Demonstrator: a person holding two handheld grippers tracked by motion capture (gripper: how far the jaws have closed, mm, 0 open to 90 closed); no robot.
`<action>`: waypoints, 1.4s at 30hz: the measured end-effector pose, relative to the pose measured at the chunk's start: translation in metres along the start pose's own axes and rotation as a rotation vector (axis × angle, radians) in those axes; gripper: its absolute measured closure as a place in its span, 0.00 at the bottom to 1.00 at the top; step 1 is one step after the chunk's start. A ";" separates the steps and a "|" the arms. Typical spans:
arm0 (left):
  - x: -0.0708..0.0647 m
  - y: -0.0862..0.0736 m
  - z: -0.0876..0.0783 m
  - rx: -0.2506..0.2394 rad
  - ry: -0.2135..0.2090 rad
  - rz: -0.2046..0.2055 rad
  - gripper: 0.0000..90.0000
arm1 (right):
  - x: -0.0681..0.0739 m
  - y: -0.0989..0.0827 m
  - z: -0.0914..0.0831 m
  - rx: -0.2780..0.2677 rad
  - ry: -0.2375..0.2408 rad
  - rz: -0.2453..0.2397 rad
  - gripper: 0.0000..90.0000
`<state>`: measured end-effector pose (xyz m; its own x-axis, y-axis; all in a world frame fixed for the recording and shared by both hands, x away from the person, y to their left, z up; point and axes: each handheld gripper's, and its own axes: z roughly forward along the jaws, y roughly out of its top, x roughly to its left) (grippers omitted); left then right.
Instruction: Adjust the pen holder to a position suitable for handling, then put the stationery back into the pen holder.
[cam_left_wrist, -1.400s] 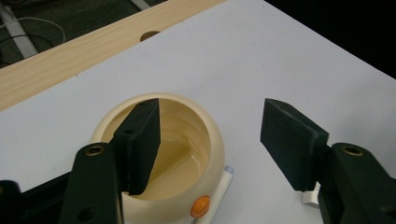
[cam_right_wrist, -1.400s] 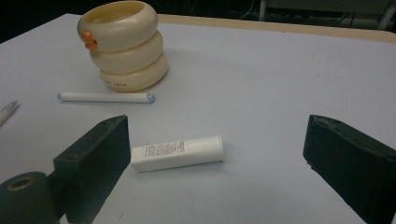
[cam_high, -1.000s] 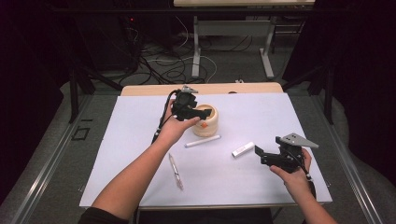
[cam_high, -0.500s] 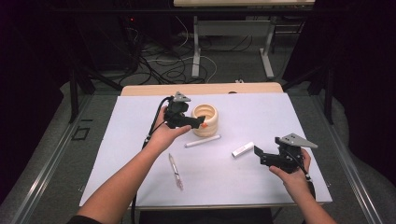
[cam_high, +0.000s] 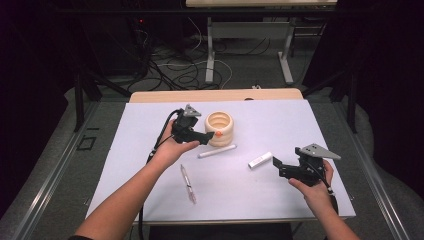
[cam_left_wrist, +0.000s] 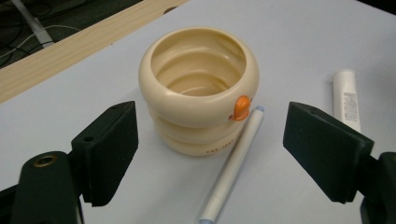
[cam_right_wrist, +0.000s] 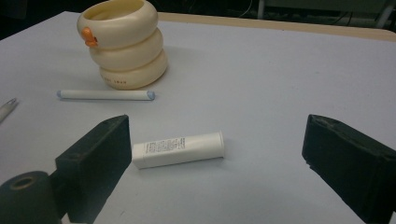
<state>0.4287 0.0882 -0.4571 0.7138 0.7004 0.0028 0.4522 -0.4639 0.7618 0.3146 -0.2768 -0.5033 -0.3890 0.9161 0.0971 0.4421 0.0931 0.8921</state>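
- Your left gripper (cam_high: 206, 137) has its jaws wide and nothing between them; they have just been opening. It hovers just in front of the cup (cam_left_wrist: 200, 88).
- Straight ahead of those jaws stands the cup, upright, its orange tab (cam_left_wrist: 241, 107) facing you. The white pen (cam_left_wrist: 231, 168) lies below and between the jaws, its far end touching or almost touching the cup's base.
- Risk: if you drop for the pen from here, the far jaw may knock the cup and slide or tip it. The pen may also roll off the pads, since it is round and thin.
- Risk: if you mean the cup, the jaws look barely wider than its body, so a pad could land on the rim and push it away.
- Your right gripper (cam_high: 278, 167) also stands wide and empty, with the tube (cam_right_wrist: 178, 149) lying just ahead, nearer its left jaw.
- Farther off, toward you from the left gripper, lies a clear pen (cam_high: 187, 183), well apart from the rest.
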 end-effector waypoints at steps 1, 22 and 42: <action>0.000 -0.001 0.000 0.003 0.001 0.007 0.22 | 0.000 0.000 0.000 -0.007 0.001 0.000 0.09; -0.011 -0.016 0.021 0.179 0.008 0.185 0.42 | 0.001 -0.001 0.001 0.004 0.003 -0.008 0.09; -0.024 -0.020 0.049 0.330 0.015 0.294 0.53 | 0.000 -0.002 -0.001 -0.002 -0.008 -0.004 0.09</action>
<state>0.4290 0.0545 -0.5036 0.8308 0.5192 0.2003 0.3792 -0.7917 0.4790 0.3132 -0.2768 -0.5043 -0.3841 0.9190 0.0894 0.4386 0.0963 0.8935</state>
